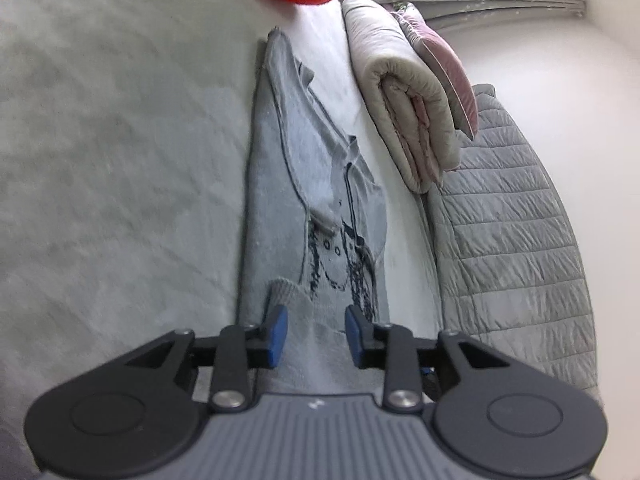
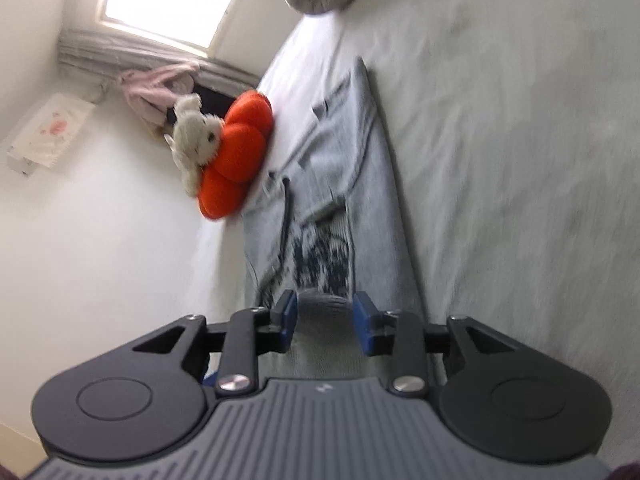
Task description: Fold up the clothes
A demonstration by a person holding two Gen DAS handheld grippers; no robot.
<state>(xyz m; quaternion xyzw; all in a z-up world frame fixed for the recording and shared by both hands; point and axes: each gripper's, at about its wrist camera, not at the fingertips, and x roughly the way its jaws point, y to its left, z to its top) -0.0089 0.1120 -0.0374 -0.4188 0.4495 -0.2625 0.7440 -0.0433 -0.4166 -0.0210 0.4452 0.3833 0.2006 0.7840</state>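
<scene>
On the bed (image 1: 120, 160), lengthwise, the grey sweater (image 1: 276, 184) lies as a narrow strip, sides apparently folded in. The left gripper (image 1: 316, 336) and right gripper (image 2: 326, 320) stand partly open over its near end, clamping nothing. A crosswise fold likely remains.
</scene>
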